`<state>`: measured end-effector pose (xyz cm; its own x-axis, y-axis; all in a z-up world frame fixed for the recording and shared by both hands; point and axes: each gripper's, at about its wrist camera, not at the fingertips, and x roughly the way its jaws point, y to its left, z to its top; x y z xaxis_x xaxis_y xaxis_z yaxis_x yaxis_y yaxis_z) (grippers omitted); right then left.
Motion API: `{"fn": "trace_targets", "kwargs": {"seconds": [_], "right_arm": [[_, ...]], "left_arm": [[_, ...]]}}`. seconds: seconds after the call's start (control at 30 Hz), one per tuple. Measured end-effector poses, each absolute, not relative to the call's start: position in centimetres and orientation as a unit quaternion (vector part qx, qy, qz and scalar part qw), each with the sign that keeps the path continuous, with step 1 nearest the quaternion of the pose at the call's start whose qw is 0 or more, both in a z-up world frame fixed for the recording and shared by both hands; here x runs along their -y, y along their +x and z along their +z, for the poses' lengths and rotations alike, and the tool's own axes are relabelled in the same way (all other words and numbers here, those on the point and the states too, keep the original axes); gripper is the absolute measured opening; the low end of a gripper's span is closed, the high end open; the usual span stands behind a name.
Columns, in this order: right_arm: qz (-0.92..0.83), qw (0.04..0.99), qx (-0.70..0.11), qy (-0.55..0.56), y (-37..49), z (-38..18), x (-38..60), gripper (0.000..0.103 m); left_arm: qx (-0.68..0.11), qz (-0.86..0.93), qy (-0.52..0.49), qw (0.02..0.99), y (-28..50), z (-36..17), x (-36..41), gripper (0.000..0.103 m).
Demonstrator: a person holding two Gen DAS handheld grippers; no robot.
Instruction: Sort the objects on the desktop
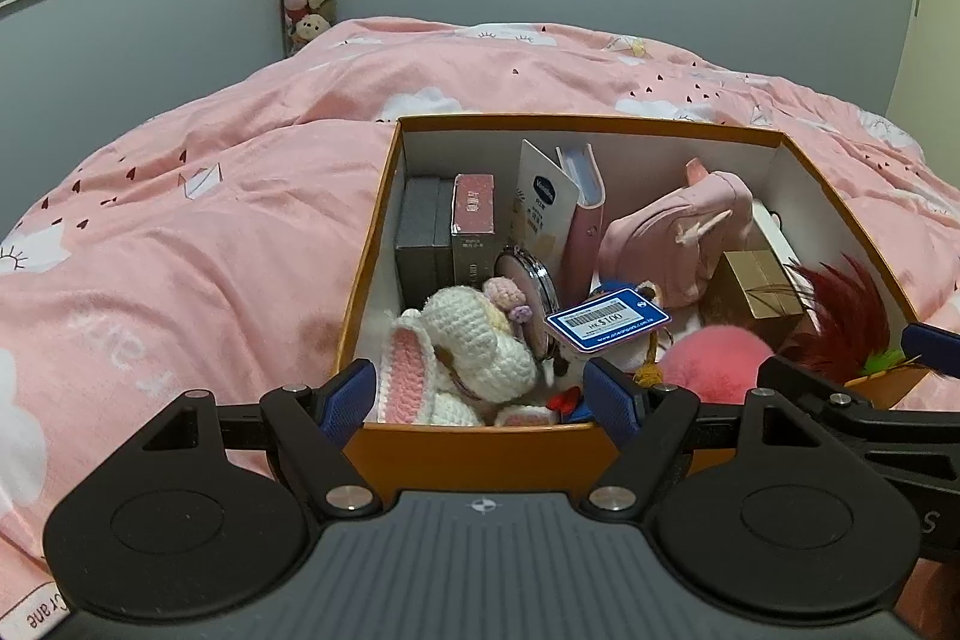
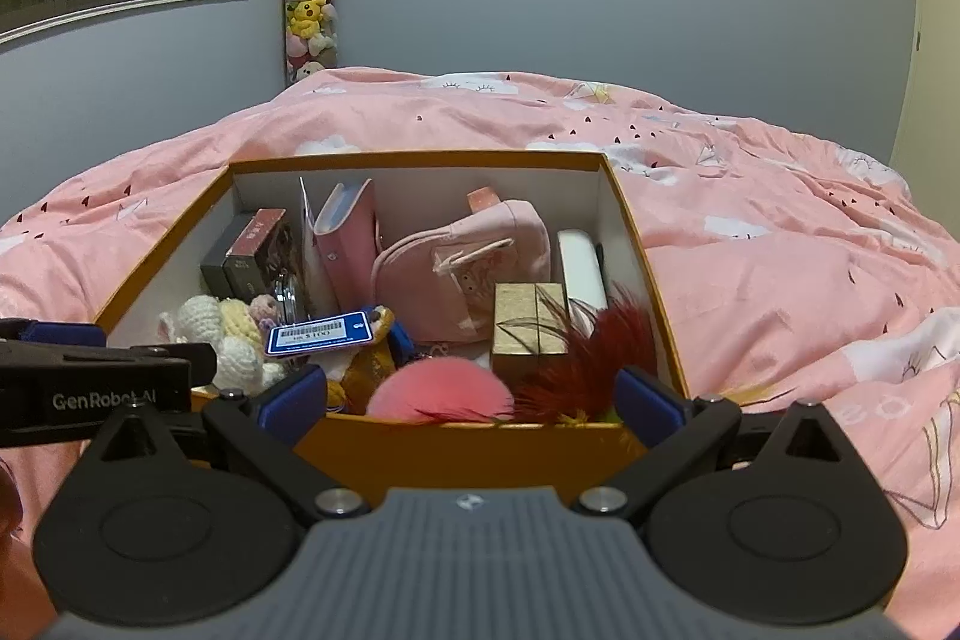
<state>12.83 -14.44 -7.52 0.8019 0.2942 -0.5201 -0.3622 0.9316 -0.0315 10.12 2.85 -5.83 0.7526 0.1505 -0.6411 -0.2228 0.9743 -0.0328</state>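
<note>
An orange box (image 1: 480, 454) sits on a pink duvet, packed with small things. In it are a white crochet bunny (image 1: 462, 346), a blue price tag (image 1: 606, 319), a pink mini backpack (image 1: 678, 232), a gold box (image 1: 759, 280), a pink pompom (image 1: 714, 358) and red feathers (image 1: 840, 316). My left gripper (image 1: 480, 394) is open and empty, just over the box's near wall by the bunny. My right gripper (image 2: 471, 394) is open and empty too, over the near wall (image 2: 468, 448) by the pompom (image 2: 438, 394) and feathers (image 2: 588, 358).
At the back of the box stand dark grey boxes (image 1: 420, 232), a red carton (image 1: 473, 214), a Vaseline packet (image 1: 543, 202) and a pink notebook (image 1: 585, 208). The pink duvet (image 1: 210, 232) spreads all around. A tube of plush toys (image 2: 309, 10) stands in the far corner.
</note>
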Motion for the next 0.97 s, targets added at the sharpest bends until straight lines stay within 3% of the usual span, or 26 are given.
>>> {"fn": "trace_targets", "kwargs": {"seconds": [0.97], "right_arm": [[0.16, 0.949, -0.261, -0.069, 13.16, -7.98, 14.15, 0.102]], "left_arm": [[-0.342, 0.101, -0.059, 0.933, 10.25, -6.09, -3.04, 0.092]]}}
